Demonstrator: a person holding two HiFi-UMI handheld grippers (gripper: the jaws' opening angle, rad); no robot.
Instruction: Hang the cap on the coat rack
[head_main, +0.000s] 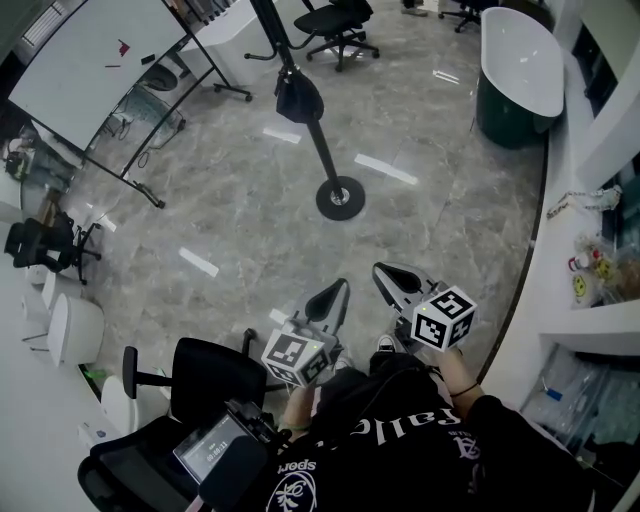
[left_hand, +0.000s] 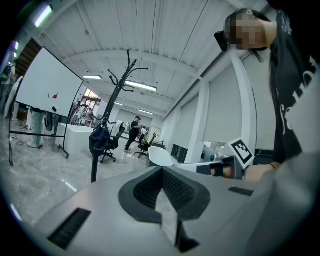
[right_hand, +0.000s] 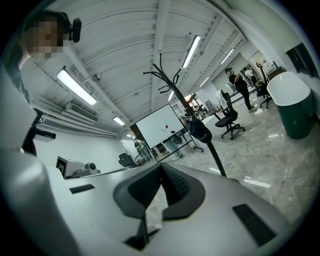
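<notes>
Glossy marble floor (head_main: 250, 225) round the coat rack (head_main: 326, 152), cap (head_main: 298, 98) on it; left gripper (head_main: 338, 290), right gripper (head_main: 385, 272) nearby, jaws together, empty.

A dark cap (head_main: 298, 98) is seen hanging on the coat rack (head_main: 325, 152), which stands on the grey floor (head_main: 240, 215). The left gripper (head_main: 336, 294) and right gripper (head_main: 388, 274) are held side by side, well apart from it.

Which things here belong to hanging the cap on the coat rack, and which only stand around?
For the job: cap, already on the coat rack; left gripper and right gripper, both shut, empty.
Standing around: whiteboard, office chair, white tub.
</notes>
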